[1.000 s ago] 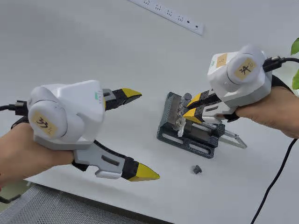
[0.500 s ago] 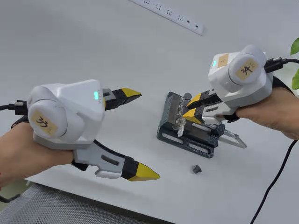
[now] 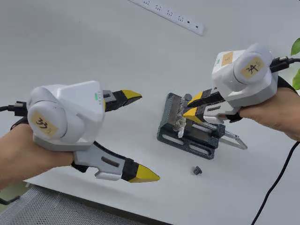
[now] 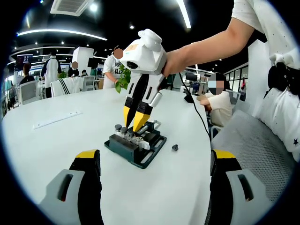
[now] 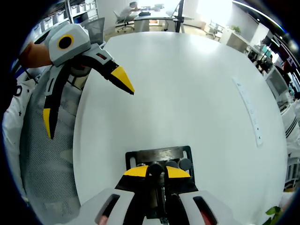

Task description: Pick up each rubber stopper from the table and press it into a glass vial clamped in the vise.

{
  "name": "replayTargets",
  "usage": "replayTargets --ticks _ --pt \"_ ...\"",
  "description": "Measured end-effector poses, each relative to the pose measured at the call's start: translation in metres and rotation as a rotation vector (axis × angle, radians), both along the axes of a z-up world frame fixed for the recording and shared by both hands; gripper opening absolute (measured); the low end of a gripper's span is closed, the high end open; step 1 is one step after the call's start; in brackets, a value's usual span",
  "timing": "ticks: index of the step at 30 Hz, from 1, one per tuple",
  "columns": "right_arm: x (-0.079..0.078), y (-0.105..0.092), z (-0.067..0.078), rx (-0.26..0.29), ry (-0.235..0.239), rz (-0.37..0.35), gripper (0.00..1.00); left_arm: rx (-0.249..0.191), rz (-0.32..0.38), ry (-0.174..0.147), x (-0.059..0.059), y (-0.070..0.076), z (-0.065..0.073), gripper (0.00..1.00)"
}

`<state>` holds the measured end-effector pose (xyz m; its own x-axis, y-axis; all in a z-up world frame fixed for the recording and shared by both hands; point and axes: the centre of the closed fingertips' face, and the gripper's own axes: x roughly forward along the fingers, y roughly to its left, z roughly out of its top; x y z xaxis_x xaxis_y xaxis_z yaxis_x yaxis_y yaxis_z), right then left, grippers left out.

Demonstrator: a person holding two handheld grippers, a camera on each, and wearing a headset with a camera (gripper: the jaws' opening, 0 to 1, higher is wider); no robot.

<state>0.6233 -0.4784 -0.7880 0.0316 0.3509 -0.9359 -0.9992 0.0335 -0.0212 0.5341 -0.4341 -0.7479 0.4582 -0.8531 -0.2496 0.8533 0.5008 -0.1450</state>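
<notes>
One rubber stopper [image 3: 197, 170] lies loose on the table [image 3: 93, 47] near the vise [image 3: 187, 140]. A dark stopper [image 5: 154, 169] sits between the right gripper's [image 3: 192, 106] nearly closed jaws, over the clamped vials [image 3: 180, 123]. I cannot tell whether the jaws pinch it. The left gripper [image 3: 140, 134] hangs well apart, its jaws wide and empty.
</notes>
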Motion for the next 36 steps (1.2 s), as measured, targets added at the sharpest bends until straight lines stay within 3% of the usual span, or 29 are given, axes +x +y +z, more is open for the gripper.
replayTargets --ticks 6,30,36 --pt "-0.0012 -0.0019 -0.0001 -0.006 0.004 0.01 0.02 -0.002 0.0 -0.002 0.0005 0.0006 0.0001 0.97" --pt "-0.0016 -0.0028 -0.0069 -0.038 0.007 0.03 0.03 -0.011 0.0 0.005 0.0003 0.0017 -0.0019 0.96" --pt "-0.0019 -0.0027 -0.007 -0.049 0.026 0.03 0.02 -0.013 0.002 0.004 0.0002 0.0018 -0.0017 0.96"
